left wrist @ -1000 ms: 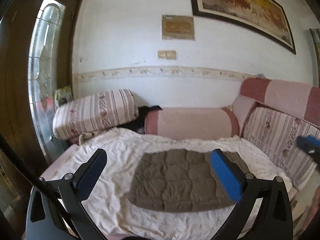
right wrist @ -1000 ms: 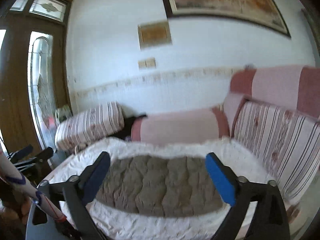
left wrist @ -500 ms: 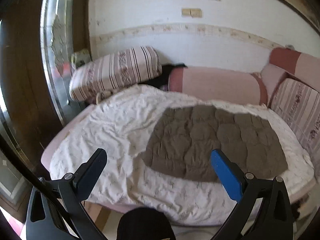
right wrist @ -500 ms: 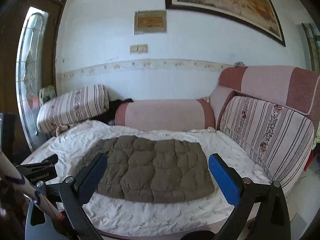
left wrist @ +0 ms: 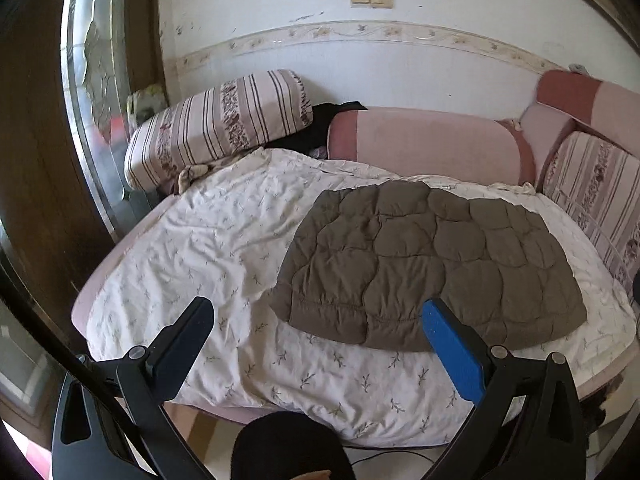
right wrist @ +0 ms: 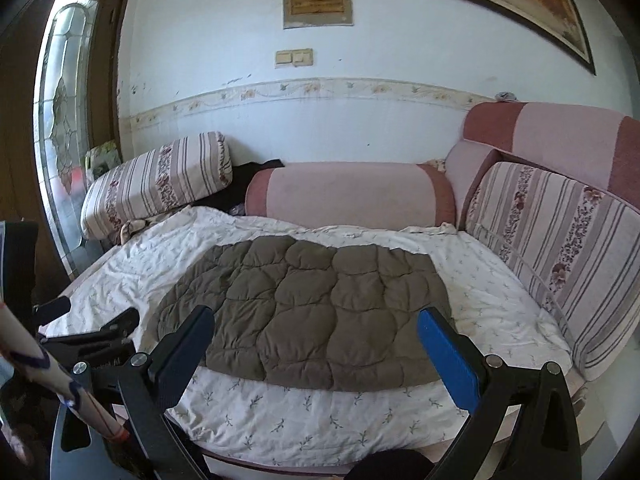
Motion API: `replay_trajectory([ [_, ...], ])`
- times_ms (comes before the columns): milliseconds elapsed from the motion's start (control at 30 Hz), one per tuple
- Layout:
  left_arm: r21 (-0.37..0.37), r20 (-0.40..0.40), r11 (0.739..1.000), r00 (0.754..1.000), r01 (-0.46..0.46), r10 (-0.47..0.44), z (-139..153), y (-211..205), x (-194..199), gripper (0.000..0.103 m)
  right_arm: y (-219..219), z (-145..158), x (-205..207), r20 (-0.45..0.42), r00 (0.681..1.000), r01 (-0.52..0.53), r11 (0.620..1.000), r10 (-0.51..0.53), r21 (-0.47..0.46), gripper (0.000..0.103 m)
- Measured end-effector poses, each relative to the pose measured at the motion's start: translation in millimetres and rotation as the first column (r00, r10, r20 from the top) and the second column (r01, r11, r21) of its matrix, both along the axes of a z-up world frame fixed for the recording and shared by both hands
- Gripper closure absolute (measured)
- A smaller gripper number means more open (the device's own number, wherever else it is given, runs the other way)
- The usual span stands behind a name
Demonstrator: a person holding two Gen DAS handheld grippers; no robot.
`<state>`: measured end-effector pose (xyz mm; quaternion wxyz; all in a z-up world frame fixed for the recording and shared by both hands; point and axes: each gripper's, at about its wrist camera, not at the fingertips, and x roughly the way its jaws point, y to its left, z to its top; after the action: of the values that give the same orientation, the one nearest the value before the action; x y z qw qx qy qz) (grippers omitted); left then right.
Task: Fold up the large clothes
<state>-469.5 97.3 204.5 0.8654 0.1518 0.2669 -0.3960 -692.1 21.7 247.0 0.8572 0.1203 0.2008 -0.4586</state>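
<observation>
Both tools, left tool (left wrist: 318,326) and right tool (right wrist: 316,330), hung wide open and empty above the brown quilted garment (left wrist: 432,264), which lay flat on the bed (left wrist: 208,240), ready for folding.

My fingers (left wrist: 452,350): matt plastic, one blue, one black. Quilted jacket (left wrist: 432,260): puffy matt brown cloth. Bed sheet (left wrist: 224,236): creased printed cotton. Bolster (right wrist: 352,194): pink woven fabric. Door (right wrist: 64,120): glossy glass.

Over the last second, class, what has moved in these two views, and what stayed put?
Both open grippers, left gripper and right gripper, tipped down toward the bed, the left more; neither took hold of anything. The brown quilted garment stayed spread flat on the white floral sheet.
</observation>
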Motion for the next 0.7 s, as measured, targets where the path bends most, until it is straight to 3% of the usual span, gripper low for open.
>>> replay_trajectory([
  [700, 0.047, -0.019, 0.997, 0.998, 0.056, -0.055, -21.2, -15.2, -0.8, 0.000, -5.8, -14.8, 19.4, -0.073, 0.997, -0.018, 0.999, 0.020, 0.037, 0.000],
])
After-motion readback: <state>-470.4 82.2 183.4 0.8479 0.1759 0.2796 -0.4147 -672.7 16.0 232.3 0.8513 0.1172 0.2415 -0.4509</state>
